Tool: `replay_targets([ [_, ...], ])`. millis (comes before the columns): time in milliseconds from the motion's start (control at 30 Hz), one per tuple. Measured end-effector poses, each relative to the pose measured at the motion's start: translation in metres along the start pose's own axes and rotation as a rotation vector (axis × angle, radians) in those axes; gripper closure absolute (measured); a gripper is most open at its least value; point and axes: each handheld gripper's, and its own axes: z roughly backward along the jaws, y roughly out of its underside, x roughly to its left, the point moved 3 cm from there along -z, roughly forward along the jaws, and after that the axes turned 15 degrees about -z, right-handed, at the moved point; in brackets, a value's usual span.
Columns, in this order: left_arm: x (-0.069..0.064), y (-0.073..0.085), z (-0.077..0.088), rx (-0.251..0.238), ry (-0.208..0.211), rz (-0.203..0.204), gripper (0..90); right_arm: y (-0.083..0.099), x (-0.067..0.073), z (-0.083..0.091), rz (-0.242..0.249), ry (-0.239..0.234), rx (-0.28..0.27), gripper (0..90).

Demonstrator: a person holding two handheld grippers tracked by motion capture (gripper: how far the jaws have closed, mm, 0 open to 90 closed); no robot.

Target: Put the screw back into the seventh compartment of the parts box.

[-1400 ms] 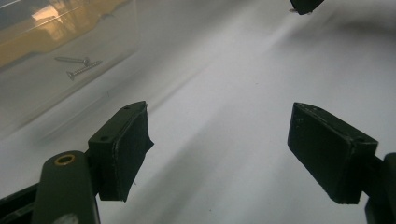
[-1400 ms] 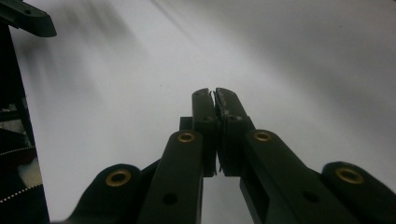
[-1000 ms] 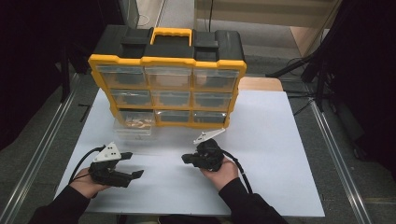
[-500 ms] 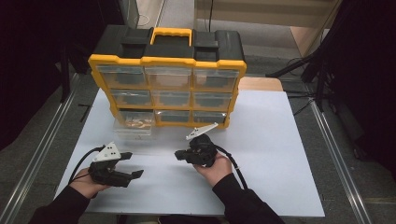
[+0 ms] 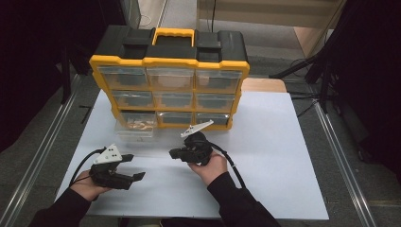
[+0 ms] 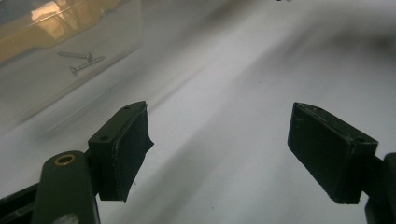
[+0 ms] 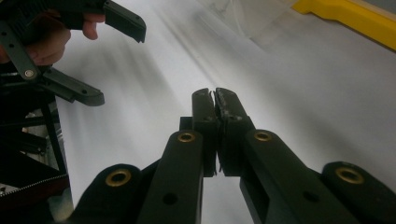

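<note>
A yellow and black organizer case [image 5: 171,82] with clear drawers stands upright at the back of the white board. One clear drawer [image 5: 136,128] is pulled out at its bottom left and holds small screws [image 6: 80,61]. My left gripper [image 5: 134,166] rests low on the board in front of that drawer, open, its black pads [image 6: 122,148] wide apart with nothing between them. My right gripper [image 5: 173,152] is held just above the board near the middle, pointing left. It is shut and empty, its fingertips pressed together [image 7: 215,100].
The white board [image 5: 283,156] has bare room to the right of the case and hands. Metal rails [image 5: 42,156] run along both sides of the table. The right gripper view shows the left gripper [image 7: 88,56] and the case's yellow edge [image 7: 348,19].
The right hand has carried its shut gripper a little left and away from the person, toward the case. The left gripper has stayed put.
</note>
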Motion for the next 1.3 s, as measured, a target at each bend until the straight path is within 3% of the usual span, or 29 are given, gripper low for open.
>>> replay_targets([
  [400,0.0,0.0,0.001,0.023,0.001,-0.004,20.7,-0.016,0.012,-0.009,0.015,-0.011,0.003,88.7],
  [433,0.0,0.0,0.0,0.001,-0.002,0.0,20.7,-0.017,0.013,-0.009,0.013,-0.011,-0.001,88.7],
  [1300,0.0,0.0,0.001,0.0,-0.002,-0.001,20.7,-0.046,0.027,-0.005,0.025,-0.02,-0.029,88.7],
])
